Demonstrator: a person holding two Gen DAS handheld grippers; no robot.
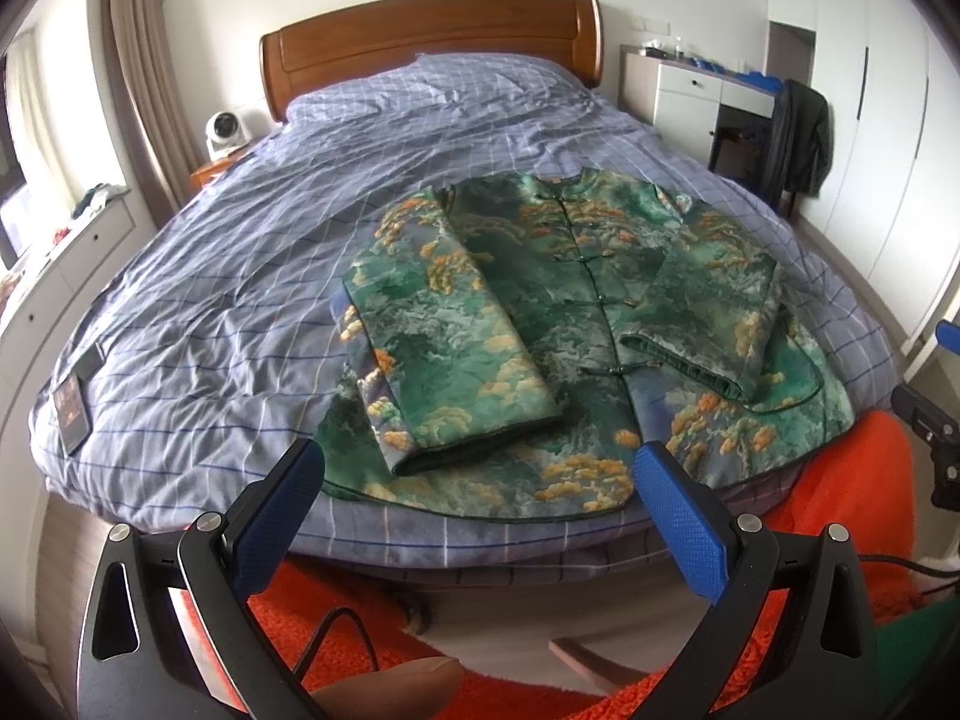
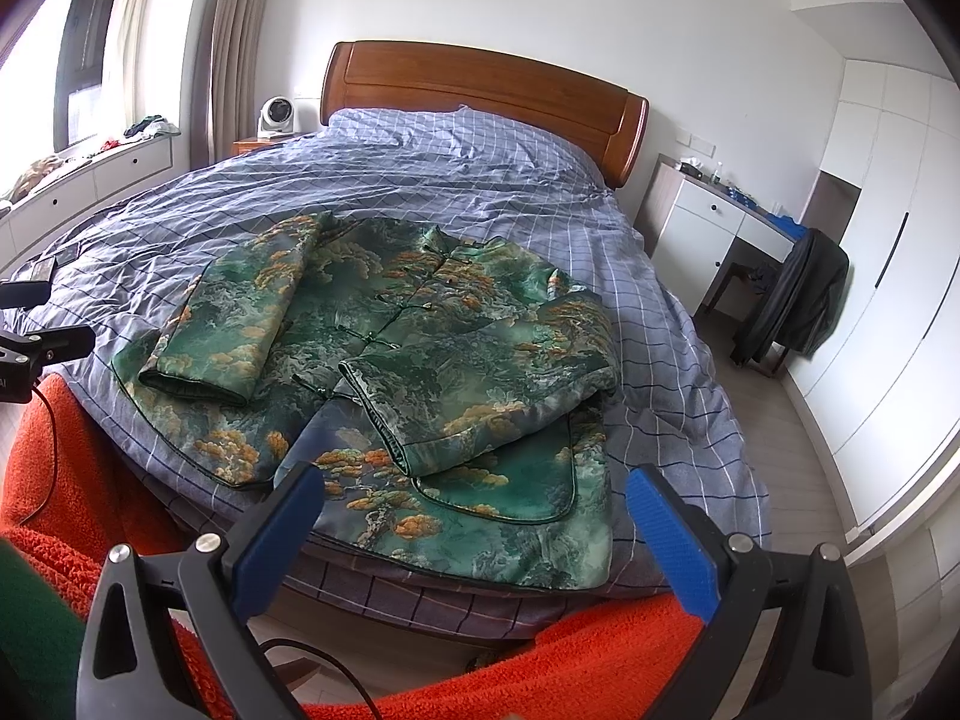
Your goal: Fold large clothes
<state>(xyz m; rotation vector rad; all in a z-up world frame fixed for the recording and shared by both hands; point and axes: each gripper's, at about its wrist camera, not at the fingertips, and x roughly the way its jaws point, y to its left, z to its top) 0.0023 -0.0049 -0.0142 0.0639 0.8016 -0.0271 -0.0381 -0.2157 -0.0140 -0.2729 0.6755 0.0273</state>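
Note:
A green jacket (image 1: 576,324) with orange and grey tree patterns lies front-up on the blue checked bed (image 1: 240,276), its hem at the bed's near edge. Both sleeves are folded in over the body. The same jacket (image 2: 420,360) shows in the right wrist view. My left gripper (image 1: 480,480) is open and empty, hovering just short of the hem, between the two sleeve cuffs. Over the jacket's lower right corner, my right gripper (image 2: 474,498) also stands open and holds nothing. Its blue pads (image 2: 672,534) are wide apart.
A wooden headboard (image 1: 432,36) stands at the far end. A dark phone (image 1: 72,414) lies on the bed's left corner. At the right are a white desk (image 1: 696,96) and a chair with a dark coat (image 1: 798,138). Orange fleece clothing (image 2: 600,660) fills the foreground.

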